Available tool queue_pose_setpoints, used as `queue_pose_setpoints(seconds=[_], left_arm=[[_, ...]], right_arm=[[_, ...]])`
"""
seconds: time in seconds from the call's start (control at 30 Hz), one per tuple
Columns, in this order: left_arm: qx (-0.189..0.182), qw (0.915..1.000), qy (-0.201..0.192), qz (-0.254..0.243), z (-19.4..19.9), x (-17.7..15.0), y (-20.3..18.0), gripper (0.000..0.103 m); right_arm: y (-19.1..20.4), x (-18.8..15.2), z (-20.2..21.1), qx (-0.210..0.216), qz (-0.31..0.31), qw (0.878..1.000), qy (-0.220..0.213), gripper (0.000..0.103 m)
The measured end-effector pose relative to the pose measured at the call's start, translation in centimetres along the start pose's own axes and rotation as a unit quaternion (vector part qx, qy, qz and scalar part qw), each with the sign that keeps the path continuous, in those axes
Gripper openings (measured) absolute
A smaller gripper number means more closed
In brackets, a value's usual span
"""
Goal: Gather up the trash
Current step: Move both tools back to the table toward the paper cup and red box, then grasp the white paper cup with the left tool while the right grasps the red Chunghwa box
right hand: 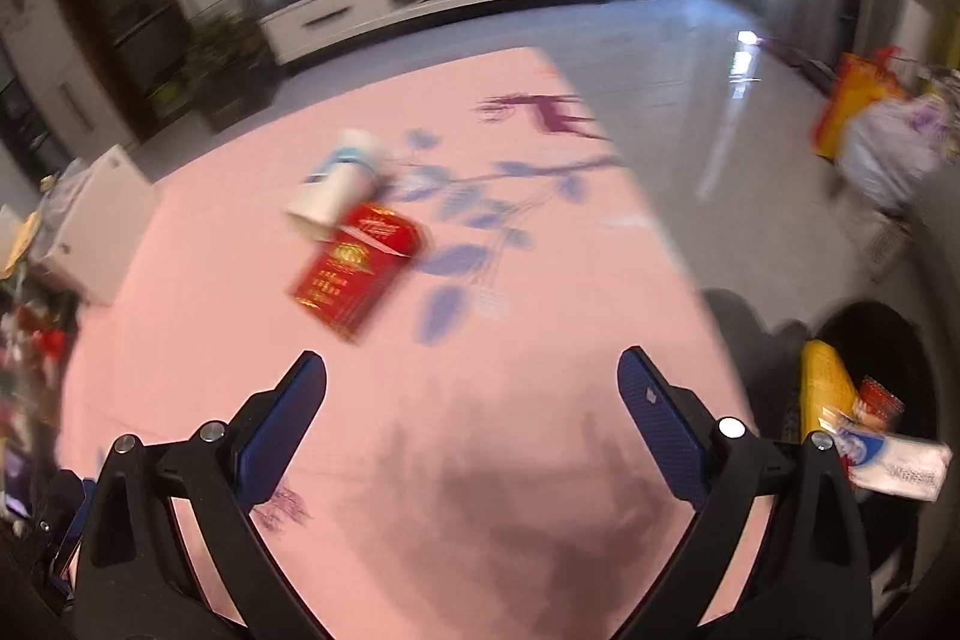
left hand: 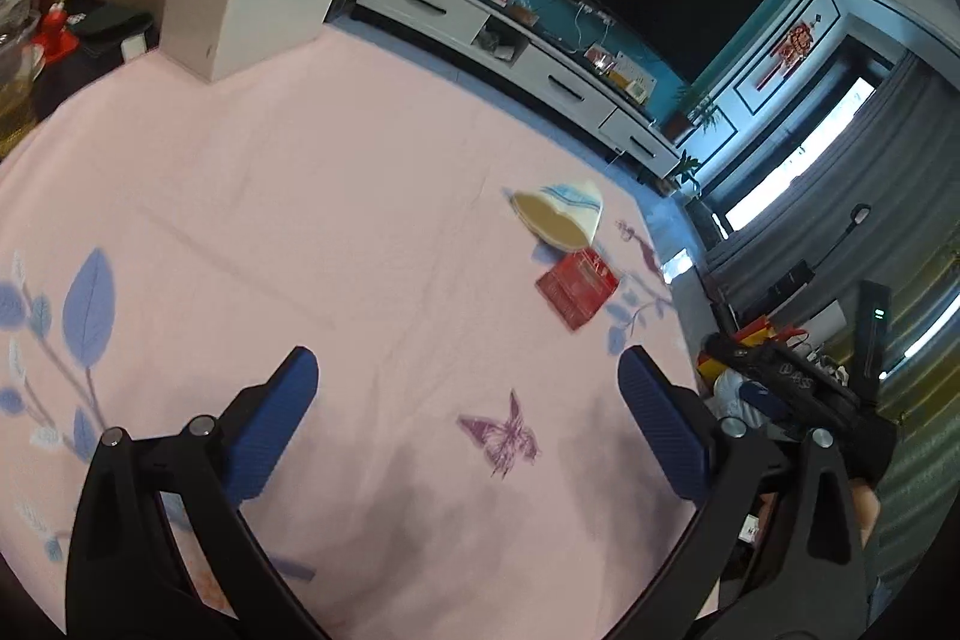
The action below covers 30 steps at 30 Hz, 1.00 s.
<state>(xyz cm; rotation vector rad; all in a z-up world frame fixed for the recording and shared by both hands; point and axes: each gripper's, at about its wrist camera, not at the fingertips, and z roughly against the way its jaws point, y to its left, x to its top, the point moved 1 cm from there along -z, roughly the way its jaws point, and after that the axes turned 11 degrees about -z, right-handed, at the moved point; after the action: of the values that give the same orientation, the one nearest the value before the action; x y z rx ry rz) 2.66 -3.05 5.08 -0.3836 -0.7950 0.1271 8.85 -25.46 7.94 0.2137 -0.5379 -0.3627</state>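
left tool (left hand: 468, 388): wide open, empty, hovering over pink desk (left hand: 300, 220)
right tool (right hand: 471, 388): wide open, empty
trash: red carton (right hand: 354, 268) touching crushed paper cup (right hand: 339, 187), both near the desk's far right edge
bin (right hand: 870, 400): off the right edge, already holds wrappers
step: likely between pickups
next: right tool reaches for the carton, closes across its narrow sides
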Motion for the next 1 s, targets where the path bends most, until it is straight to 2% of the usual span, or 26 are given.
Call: queue_pose_setpoints(seconds=[0.17,0.27,0.37,0.43,0.5,0.57,0.6,0.7,0.77,0.87,1.0], left_arm=[[-0.014,0.9996,-0.021,-0.015,-1.1,4.5,-0.5,0.1],[-0.019,0.9995,-0.013,-0.023,-2.9,7.0,-0.5,0.1],[-0.013,0.9993,-0.004,-0.036,-5.0,9.1,-0.9,0.1],[-0.013,0.9984,0.006,-0.054,-6.7,10.3,-1.7,0.1],[-0.014,0.9973,0.013,-0.07,-8.2,11.3,-2.7,0.1],[-0.028,0.9945,0.027,-0.097,-10.6,12.5,-4.1,0.1],[-0.03,0.9933,0.037,-0.105,-11.8,12.8,-4.8,0.1],[-0.029,0.9892,0.061,-0.131,-14.9,13.5,-6.2,0.1],[-0.029,0.9866,0.074,-0.142,-17.2,13.9,-7.1,0.1],[-0.05,0.9832,0.103,-0.142,-20.5,14.0,-7.8,0.1],[-0.087,0.9751,0.14,-0.148,-24.5,14.3,-9.0,0.1]], right_arm=[[4.8,1.7,-4.3,0.003,-0.004,1.0,0.003,0.096],[7.0,1.9,-6.9,-0.018,0.007,1.0,0.007,0.096],[7.8,1.3,-8.7,-0.059,0.022,0.998,-0.003,0.094],[7.5,0.9,-9.3,-0.071,0.028,0.997,-0.013,0.092],[7.2,0.7,-9.7,-0.068,0.029,0.997,-0.013,0.086],[6.5,0.6,-9.6,-0.055,0.017,0.998,-0.014,0.074],[6.0,0.4,-9.5,-0.044,0.006,0.999,-0.016,0.071],[4.7,0.3,-9.3,-0.013,-0.019,0.999,-0.026,0.053],[3.2,0.6,-9.0,-0.018,-0.043,0.998,-0.038,0.046],[1.4,1.3,-8.7,-0.007,-0.077,0.996,-0.046,0.039],[-1.0,1.8,-9.3,0.036,-0.123,0.991,-0.032,0.039]])
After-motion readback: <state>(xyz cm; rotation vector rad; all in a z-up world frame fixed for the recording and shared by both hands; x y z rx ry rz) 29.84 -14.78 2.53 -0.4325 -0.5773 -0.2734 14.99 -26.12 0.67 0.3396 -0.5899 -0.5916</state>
